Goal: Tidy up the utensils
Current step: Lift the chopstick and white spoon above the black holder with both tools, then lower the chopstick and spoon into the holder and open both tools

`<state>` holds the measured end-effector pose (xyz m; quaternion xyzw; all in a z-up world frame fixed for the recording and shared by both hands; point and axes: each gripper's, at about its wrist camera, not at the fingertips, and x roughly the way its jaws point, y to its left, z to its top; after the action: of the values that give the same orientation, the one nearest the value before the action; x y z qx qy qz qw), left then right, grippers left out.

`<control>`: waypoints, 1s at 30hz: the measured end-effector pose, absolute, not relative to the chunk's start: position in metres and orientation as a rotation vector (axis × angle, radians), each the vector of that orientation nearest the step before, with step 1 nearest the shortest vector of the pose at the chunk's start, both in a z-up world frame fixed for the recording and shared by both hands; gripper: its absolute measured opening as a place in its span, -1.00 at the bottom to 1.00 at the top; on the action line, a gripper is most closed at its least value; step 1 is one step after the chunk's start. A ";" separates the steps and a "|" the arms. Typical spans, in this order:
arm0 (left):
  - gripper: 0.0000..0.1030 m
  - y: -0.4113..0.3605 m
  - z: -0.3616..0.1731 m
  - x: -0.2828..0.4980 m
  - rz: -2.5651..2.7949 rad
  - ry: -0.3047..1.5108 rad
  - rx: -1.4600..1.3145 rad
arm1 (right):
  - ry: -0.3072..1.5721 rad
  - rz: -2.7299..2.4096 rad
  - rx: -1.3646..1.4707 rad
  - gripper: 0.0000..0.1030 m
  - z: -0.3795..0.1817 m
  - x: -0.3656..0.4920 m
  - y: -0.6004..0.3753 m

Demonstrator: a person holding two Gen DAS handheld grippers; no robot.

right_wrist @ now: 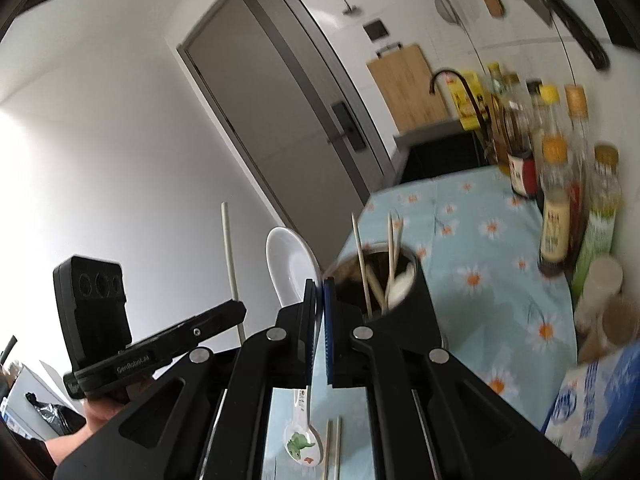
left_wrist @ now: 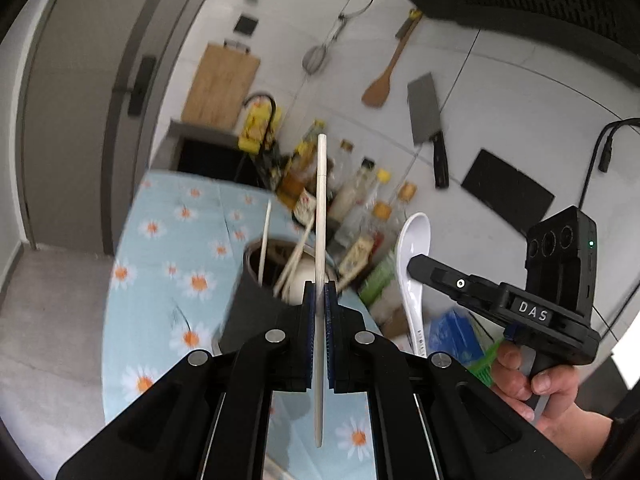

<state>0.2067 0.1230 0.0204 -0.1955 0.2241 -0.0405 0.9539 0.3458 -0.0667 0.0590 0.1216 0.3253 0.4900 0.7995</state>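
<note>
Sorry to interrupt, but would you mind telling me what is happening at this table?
A person is sorting utensils with handheld tongs. The left tongs are shut on a pale chopstick, and the right tongs are shut on a white spoon. Both hang above the dark utensil holder, which already holds chopsticks. A dinosaur-print spoon and two chopsticks lie on the floral tablecloth.

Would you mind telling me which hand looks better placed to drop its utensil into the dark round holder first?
Probably the left. The left gripper clamps its pale chopstick upright, apparently right by the dark round holder. The right gripper, shut on the white ceramic spoon, appears farther off to one side.
</note>
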 end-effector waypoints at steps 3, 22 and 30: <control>-0.93 0.119 0.033 0.212 -0.071 0.409 -0.377 | 0.636 1.055 0.296 -0.90 0.073 0.356 -0.070; -0.93 0.130 0.065 0.263 0.022 0.208 -0.285 | 0.480 1.002 0.408 -0.90 0.082 0.425 -0.042; -0.93 0.137 0.056 0.275 0.055 0.181 -0.271 | 0.413 0.993 0.367 -0.90 0.080 0.426 -0.025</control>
<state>0.2748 0.1374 0.0560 -0.1347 0.0902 0.0272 0.9864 0.4257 -0.0251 0.0798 0.1736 0.1956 0.4703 0.8429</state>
